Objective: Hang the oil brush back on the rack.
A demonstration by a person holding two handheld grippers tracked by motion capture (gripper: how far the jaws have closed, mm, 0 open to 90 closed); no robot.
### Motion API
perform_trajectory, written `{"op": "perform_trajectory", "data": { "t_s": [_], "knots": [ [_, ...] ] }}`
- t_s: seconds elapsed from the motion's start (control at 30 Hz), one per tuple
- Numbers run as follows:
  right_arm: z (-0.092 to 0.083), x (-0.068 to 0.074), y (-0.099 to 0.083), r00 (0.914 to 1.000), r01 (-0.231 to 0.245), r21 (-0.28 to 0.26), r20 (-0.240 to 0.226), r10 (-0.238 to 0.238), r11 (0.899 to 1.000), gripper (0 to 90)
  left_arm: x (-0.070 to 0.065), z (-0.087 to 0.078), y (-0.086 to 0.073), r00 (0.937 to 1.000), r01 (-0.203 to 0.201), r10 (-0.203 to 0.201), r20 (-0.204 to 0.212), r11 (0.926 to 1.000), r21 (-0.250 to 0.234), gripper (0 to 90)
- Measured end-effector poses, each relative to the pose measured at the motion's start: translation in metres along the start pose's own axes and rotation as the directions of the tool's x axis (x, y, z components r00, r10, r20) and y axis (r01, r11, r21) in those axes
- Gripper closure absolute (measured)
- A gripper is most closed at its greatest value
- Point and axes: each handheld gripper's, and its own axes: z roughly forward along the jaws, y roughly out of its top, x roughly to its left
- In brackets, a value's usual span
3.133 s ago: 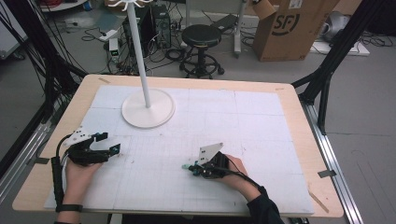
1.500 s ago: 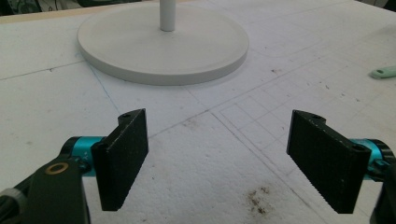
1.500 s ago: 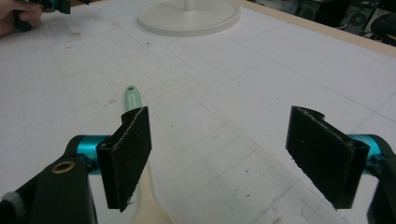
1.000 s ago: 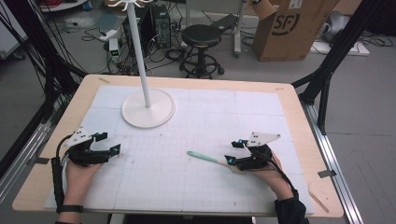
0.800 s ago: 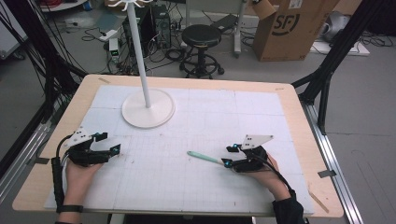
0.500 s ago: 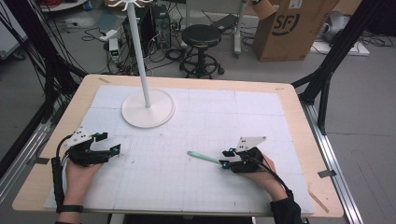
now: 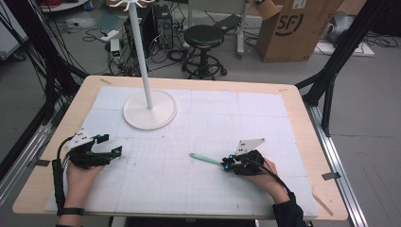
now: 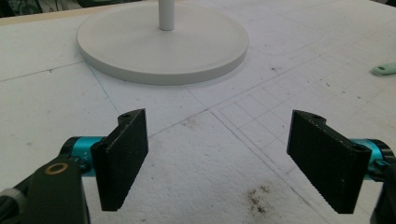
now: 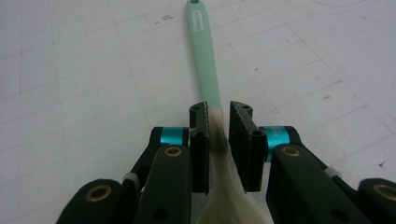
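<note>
A spoon with a mint-green handle (image 7: 203, 158) and a pale head lies flat on the white mat. My right gripper (image 7: 226, 164) is low over its head end, and the handle (image 9: 203, 46) runs away from it between the jaws. My right gripper (image 9: 218, 112) has just been closing. Its jaws stand narrow around the spoon's neck, with a thin gap still at the right pad (image 9: 238, 140). My left gripper (image 7: 109, 144) rests on the mat at the left. In its own view my left gripper (image 8: 219, 158) is wide open around nothing, with the handle tip (image 8: 384, 70) far right.
A white stand with a round base (image 7: 161, 118) and a thin pole (image 7: 142, 56) stands at the back left of the mat; the base (image 8: 163, 46) is just ahead of my left gripper. The wooden table rim (image 7: 302, 123) frames the mat. Beyond are a stool and a cardboard box.
Three seconds ago my right gripper was further left at the spoon. A second ago it stood open to the spoon's right; it has since slid left onto it and narrowed. The left hand stayed put.
</note>
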Motion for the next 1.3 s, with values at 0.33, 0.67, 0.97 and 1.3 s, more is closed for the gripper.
{"op": "perform_trajectory", "data": {
  "t_s": [0.33,0.67,0.97,1.3],
  "knots": [
    [0.000,-0.003,0.001,0.9991,-0.042,0.010,-0.013,0.042,0.999,81.6,0.000,0.000,0.000,1.0000,-0.005,0.005,0.000,1.0000,0.003,21.6],
    [0.000,-0.003,0.002,0.9972,-0.074,0.014,-0.010,0.075,0.997,83.0,0.000,0.000,0.000,1.0000,0.000,0.000,0.002,1.0000,0.002,21.7],
    [-0.005,-0.006,0.009,0.9954,-0.094,-0.060,0.013,0.095,0.994,83.1,0.000,0.000,0.000,1.0000,0.000,0.000,0.002,1.0000,0.000,21.7],
    [-0.016,-0.009,0.035,0.9902,-0.134,-0.183,0.016,0.139,0.974,83.1,0.001,0.000,0.000,1.0000,0.003,-0.003,0.006,1.0000,0.000,21.6]
  ]
}}
